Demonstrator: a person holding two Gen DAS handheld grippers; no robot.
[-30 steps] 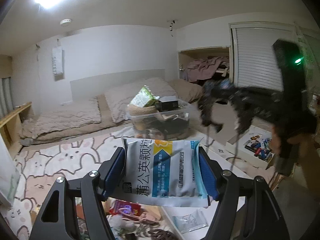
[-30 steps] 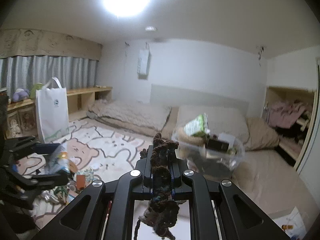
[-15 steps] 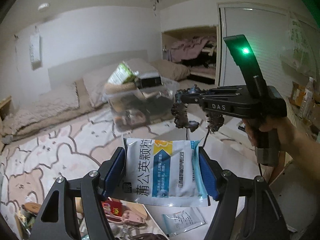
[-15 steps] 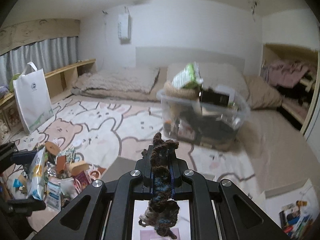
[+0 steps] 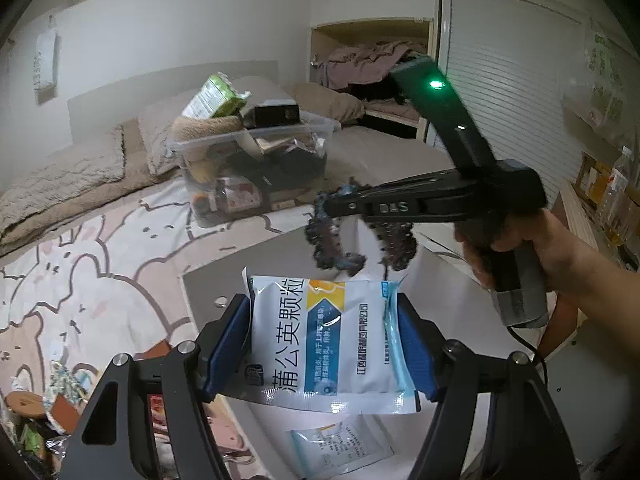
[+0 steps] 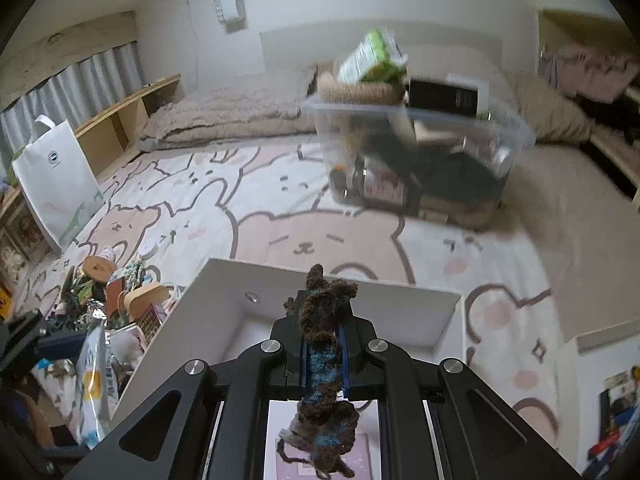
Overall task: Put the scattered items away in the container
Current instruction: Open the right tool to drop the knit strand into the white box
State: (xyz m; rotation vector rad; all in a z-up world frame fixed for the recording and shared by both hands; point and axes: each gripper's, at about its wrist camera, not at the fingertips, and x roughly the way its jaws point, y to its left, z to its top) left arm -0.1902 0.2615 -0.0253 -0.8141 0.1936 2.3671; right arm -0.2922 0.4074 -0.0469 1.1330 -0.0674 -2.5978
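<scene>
- A home bedroom.
- Low bed (image 6: pixel 224 120) with beige bedding and pillows (image 5: pixel 332 104) against the white wall.
- Cartoon bear rug (image 6: pixel 304 240) over the floor.
- Grey curtains (image 6: pixel 72 84) above a low wooden shelf (image 6: pixel 132 112).
- Open closet (image 5: pixel 372 68) stuffed with clothes.
- White tote bag (image 6: pixel 56 184) standing by the shelf.
- Household clutter (image 6: pixel 116 292) piled on the rug; a full clear bin (image 6: pixel 416 152) near the bed.

White-blue sachet (image 5: pixel 328 336) upright, brown-blue crocheted scrunchie (image 6: pixel 325 344) dangling
</scene>
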